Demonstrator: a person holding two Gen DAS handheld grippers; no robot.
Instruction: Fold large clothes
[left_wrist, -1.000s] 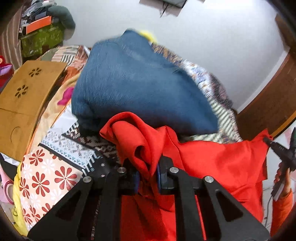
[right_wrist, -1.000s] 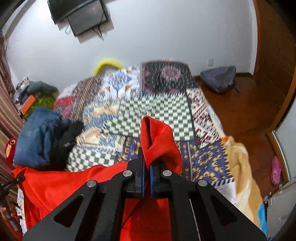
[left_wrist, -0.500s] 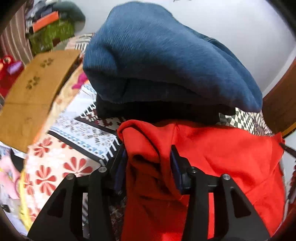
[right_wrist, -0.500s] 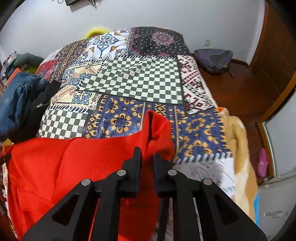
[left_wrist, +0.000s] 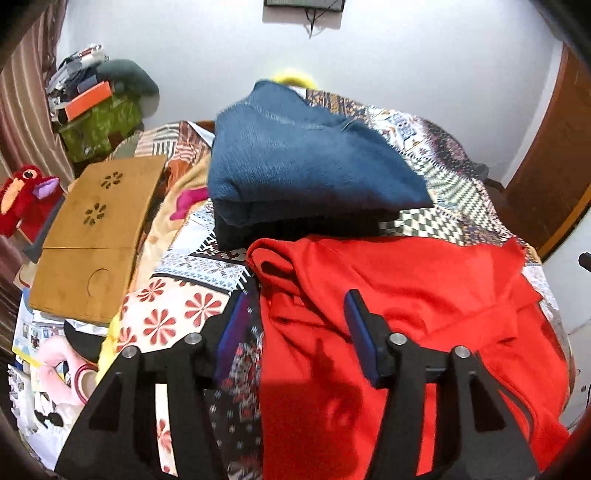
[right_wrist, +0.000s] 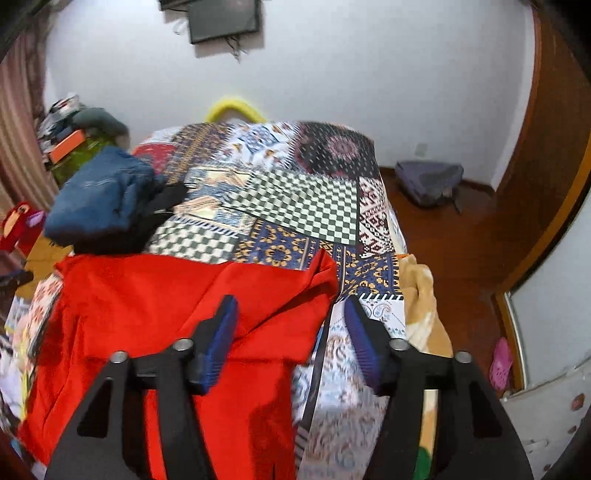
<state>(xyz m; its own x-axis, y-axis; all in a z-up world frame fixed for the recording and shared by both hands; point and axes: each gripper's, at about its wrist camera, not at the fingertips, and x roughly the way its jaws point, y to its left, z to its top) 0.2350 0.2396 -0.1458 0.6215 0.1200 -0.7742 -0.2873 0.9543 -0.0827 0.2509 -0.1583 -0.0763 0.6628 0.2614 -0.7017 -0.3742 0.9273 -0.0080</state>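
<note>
A large red garment (left_wrist: 406, 295) (right_wrist: 166, 295) lies spread on the near end of the patchwork bedspread (right_wrist: 295, 206). My left gripper (left_wrist: 295, 317) hovers above the garment's left corner; its jaws are opening, and the blue pads touch no cloth. My right gripper (right_wrist: 290, 321) hovers over the garment's right corner, its jaws also opening, with the red cloth lying below and free of the pads. Folded blue jeans (left_wrist: 306, 162) (right_wrist: 99, 199) sit on a dark garment just beyond the red one.
A wooden lap tray (left_wrist: 92, 236) and a red plush toy (left_wrist: 22, 199) lie left of the bed. Boxes (left_wrist: 96, 110) are stacked in the far left corner. A grey bag (right_wrist: 428, 181) rests on the wooden floor to the right, by a pink slipper (right_wrist: 500, 363).
Both grippers let go of the red garment's corners, which dropped flat onto the bed. Both pairs of jaws went from shut to wide apart, and the grippers drew back and rose.
</note>
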